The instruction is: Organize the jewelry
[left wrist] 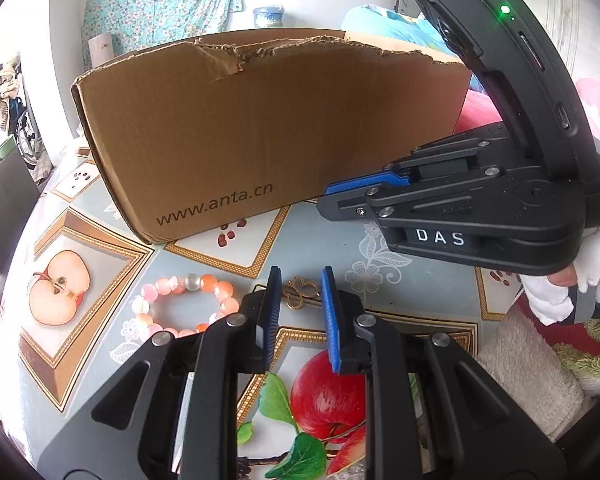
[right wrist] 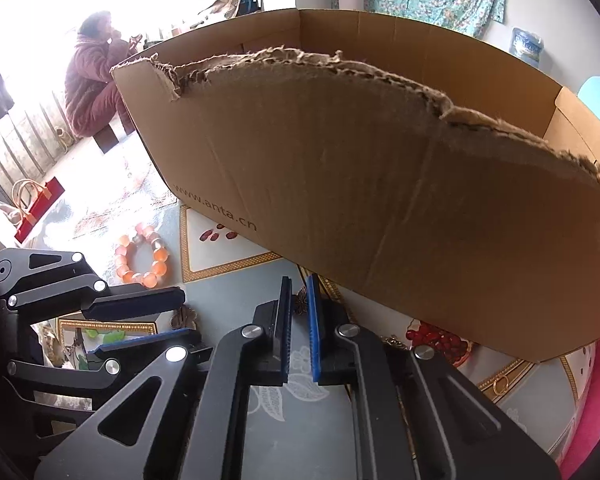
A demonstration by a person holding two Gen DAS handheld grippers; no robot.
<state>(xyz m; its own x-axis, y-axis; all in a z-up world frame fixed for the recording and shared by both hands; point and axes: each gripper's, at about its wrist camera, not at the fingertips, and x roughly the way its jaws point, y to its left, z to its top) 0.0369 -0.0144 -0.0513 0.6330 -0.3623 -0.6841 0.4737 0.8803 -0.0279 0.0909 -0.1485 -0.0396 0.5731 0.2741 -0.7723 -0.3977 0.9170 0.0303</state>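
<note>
Hovering low over the fruit-printed plastic tablecloth (left wrist: 64, 204), the left gripper (left wrist: 301, 273) points down at a small gold butterfly-shaped ornament (left wrist: 300, 294); its blue pads stand a little apart with the ornament lying right between the tips; cannot tell if the pads actually press on it or just flank it. Just beside it, on the left in the left wrist view, lies a pink-and-orange beaded bracelet (left wrist: 184, 308), flat on the cloth, not touched by either gripper.

The right gripper (right wrist: 299, 280) is clenched, pads almost together; a small dark bronze flower-shaped piece (right wrist: 300, 302) shows in the narrow slit at the tips; whether it is pinched or only lies behind the slit, cannot tell. This gripper sits close against the near wall of the brown cardboard box (left wrist: 260, 132), which has a torn top edge and printed web address; the box stands open-topped on the table behind the jewelry; its inside floor is mostly hidden. A hand in a white glove (left wrist: 552, 300) holds the right gripper's handle at the table's right edge, above a white fluffy towel (left wrist: 528, 364).

Seated person in a puffy reddish coat (right wrist: 96, 92) is in the bright background, well apart from the table.
</note>
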